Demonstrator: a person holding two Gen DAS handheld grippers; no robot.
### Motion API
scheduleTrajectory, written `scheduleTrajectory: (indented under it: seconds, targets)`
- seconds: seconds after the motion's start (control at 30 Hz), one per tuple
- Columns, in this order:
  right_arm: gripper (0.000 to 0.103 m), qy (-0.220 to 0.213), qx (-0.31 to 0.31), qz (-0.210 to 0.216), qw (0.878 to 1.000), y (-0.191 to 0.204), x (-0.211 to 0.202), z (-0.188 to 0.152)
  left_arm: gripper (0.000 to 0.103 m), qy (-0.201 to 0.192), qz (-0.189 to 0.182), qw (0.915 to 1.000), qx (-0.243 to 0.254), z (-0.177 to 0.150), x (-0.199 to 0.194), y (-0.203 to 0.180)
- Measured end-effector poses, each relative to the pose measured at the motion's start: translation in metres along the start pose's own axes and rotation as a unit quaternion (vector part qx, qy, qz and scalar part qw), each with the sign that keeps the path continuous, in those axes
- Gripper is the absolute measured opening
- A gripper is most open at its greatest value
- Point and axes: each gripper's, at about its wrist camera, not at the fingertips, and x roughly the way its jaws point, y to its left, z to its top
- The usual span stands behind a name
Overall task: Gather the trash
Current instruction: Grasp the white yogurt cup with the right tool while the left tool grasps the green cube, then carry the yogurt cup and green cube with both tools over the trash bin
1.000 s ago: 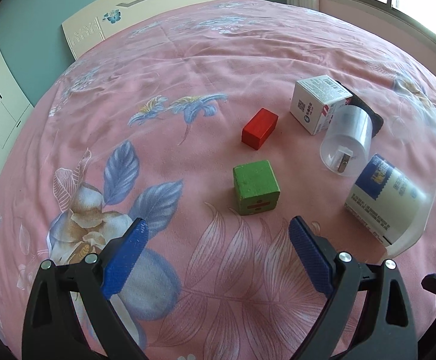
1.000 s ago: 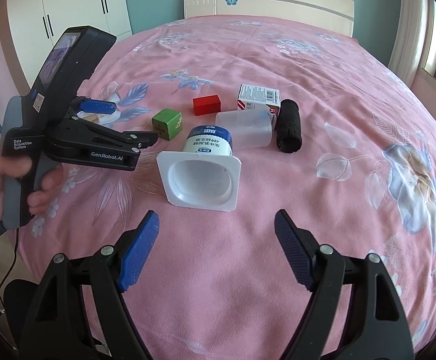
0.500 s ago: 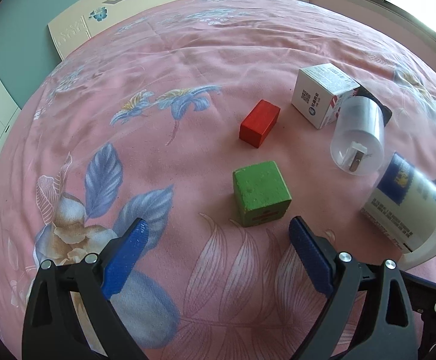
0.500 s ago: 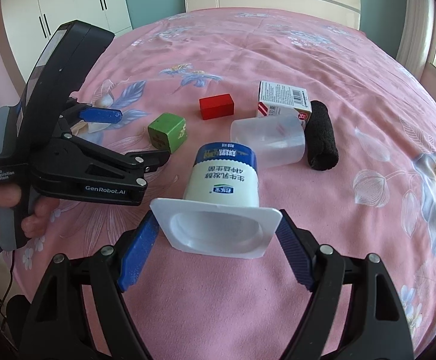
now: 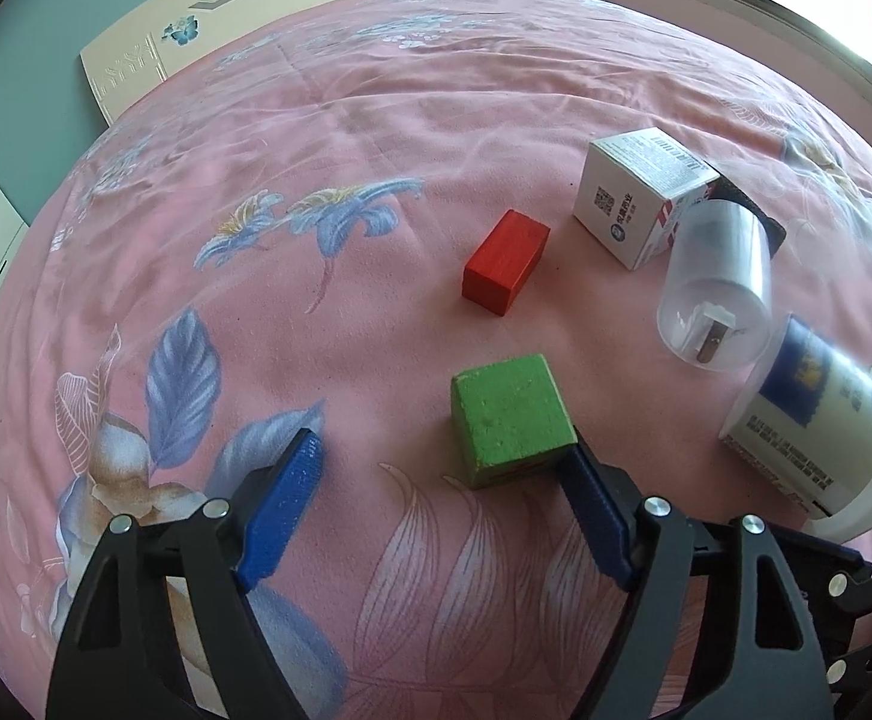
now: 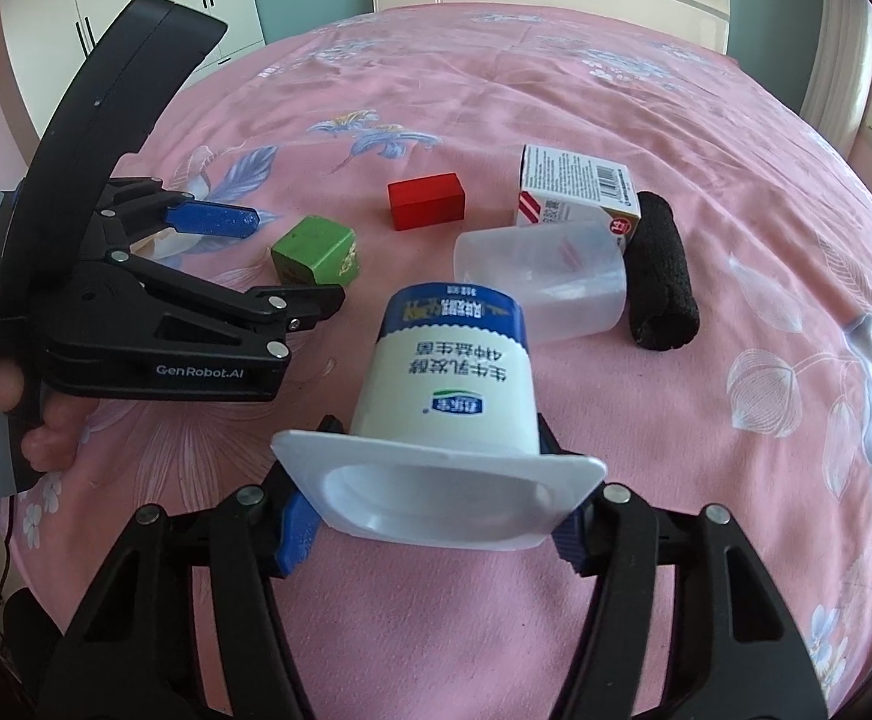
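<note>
On the pink flowered bed (image 5: 376,138), the right gripper (image 6: 436,531) has just been closing its blue fingers (image 6: 298,525) and now clasps the white yogurt cup with a blue band (image 6: 454,372), which lies on its side with the mouth toward the foot edge. The left gripper (image 5: 442,510) has also been narrowing but stands apart, one finger touching the green wooden cube (image 5: 511,420), the other clear. Toward the headboard lie a red wooden block (image 5: 505,270), a clear plastic cup (image 5: 718,294) and a white cardboard box (image 5: 640,198).

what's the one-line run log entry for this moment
right gripper: closing around yogurt cup | left gripper: closing, green block between jaws, one pad touching | red block: untouched on bed
</note>
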Motion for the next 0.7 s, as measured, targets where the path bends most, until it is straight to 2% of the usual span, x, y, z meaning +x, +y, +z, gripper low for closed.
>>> scheduleTrajectory:
  seconds: [0.2,0.27,0.37,0.47,0.7]
  targets:
    - [0.062,0.002,-0.003,0.0,1.0,-0.002,0.001,0.001,0.059,-0.001,0.006,0.9999,0.011,0.001,0.0,-0.007]
    - [0.062,0.003,-0.002,0.0,1.0,-0.002,0.0,-0.001,0.048,0.001,0.0,0.9999,0.013,0.0,0.0,-0.009]
    - [0.062,0.002,-0.003,0.001,1.0,-0.003,-0.001,-0.002,0.037,0.001,-0.002,0.9999,0.017,0.0,-0.001,-0.012]
    - [0.062,0.003,-0.005,0.001,1.0,-0.004,-0.002,-0.003,0.032,0.001,0.001,0.9997,0.024,-0.001,-0.001,-0.016]
    - [0.062,0.002,-0.005,-0.001,1.0,-0.007,-0.006,-0.005,0.032,-0.001,0.008,0.9997,0.023,-0.004,-0.004,-0.018]
